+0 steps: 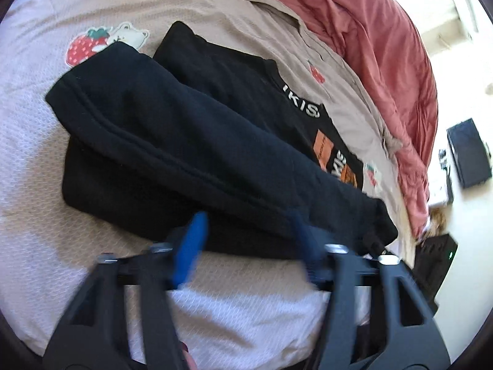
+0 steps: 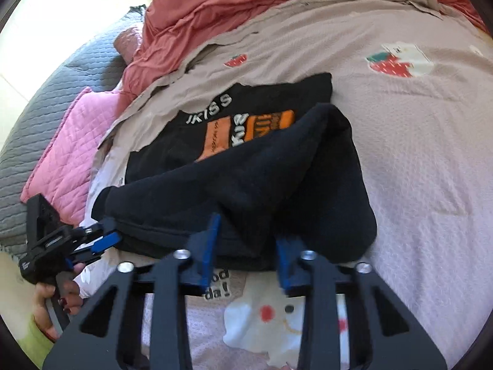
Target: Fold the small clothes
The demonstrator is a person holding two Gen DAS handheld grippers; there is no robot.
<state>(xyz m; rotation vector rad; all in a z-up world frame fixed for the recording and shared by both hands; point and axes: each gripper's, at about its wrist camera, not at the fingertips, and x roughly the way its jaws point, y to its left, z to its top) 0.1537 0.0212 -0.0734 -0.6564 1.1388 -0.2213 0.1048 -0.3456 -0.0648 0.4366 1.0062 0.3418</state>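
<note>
Bedding fills both views: a pale pink bedspread (image 2: 416, 154) printed with strawberries and bears, with a salmon duvet (image 2: 215, 9) bunched along its far side. At the far left of the right wrist view, a grey quilt (image 2: 40, 117) and a pink quilted pillow (image 2: 71, 148) are seen.

Just beside the pillow, the left gripper (image 2: 107, 232) is carried by a hand (image 2: 52, 302). Its tongs are drawn narrow, and the left end of the near hem appears to be pinched between them.

The black sweatshirt (image 2: 277, 185) lies in the middle of the bedspread. Its near half is raised in a soft tent over the far half, where an orange print (image 2: 222, 141) and white lettering are left uncovered.

Further right, the right gripper (image 2: 246, 228) is set at the same hem. Its tongs are likewise narrow, with bunched cloth between the blurred tips, so a hold on the hem is judged likely.

The sweatshirt is judged light, thick and limp. Sagging between the two holds is to be expected, and slipping is unlikely on so coarse a knit. It is best taken at the doubled hem, near both corners, so that the edge can be carried across level.
</note>
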